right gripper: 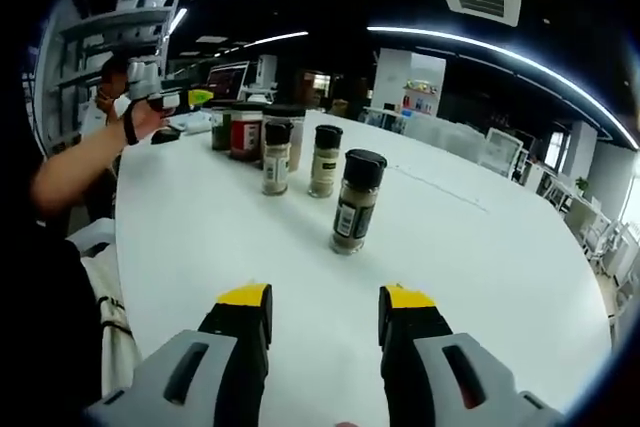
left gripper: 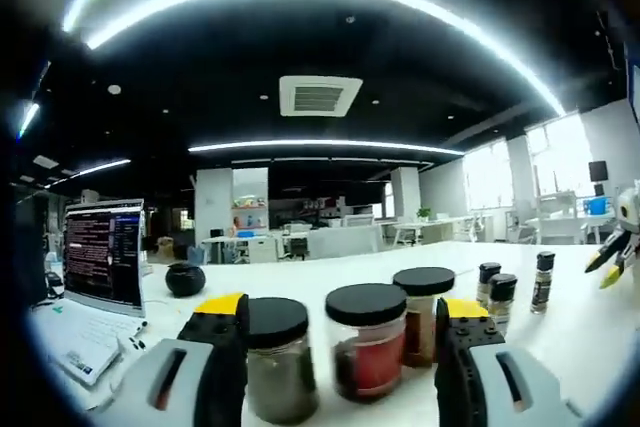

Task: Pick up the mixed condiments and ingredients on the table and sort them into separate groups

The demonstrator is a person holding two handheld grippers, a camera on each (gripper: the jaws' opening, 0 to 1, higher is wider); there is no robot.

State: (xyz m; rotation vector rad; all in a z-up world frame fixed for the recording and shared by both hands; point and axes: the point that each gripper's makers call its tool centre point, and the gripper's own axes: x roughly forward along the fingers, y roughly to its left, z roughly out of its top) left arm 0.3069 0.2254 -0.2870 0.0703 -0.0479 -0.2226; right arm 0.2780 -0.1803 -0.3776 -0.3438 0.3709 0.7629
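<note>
Left tool [left gripper: 343, 332]: two black jaws with yellow tips, each on a light grey housing with a dark slot.

Right tool [right gripper: 325, 319]: same build, black jaws, yellow tips, grey slotted housings.

In the right gripper view, the left tool shows white-grey with a yellow-green tip. The person's hand [right gripper: 148, 117] has a dark strap at the wrist; dark clothing at the edge.

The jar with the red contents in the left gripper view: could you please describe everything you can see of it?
The jar with the red contents is a squat, clear container, glass or plastic by its look, closed with a wide, flat black lid. Dark red contents fill most of it. It stands upright on the white table, in line with the gap between the left gripper's open jaws, between a jar of greyish contents and another black-lidded jar. Nothing grips it.
</note>
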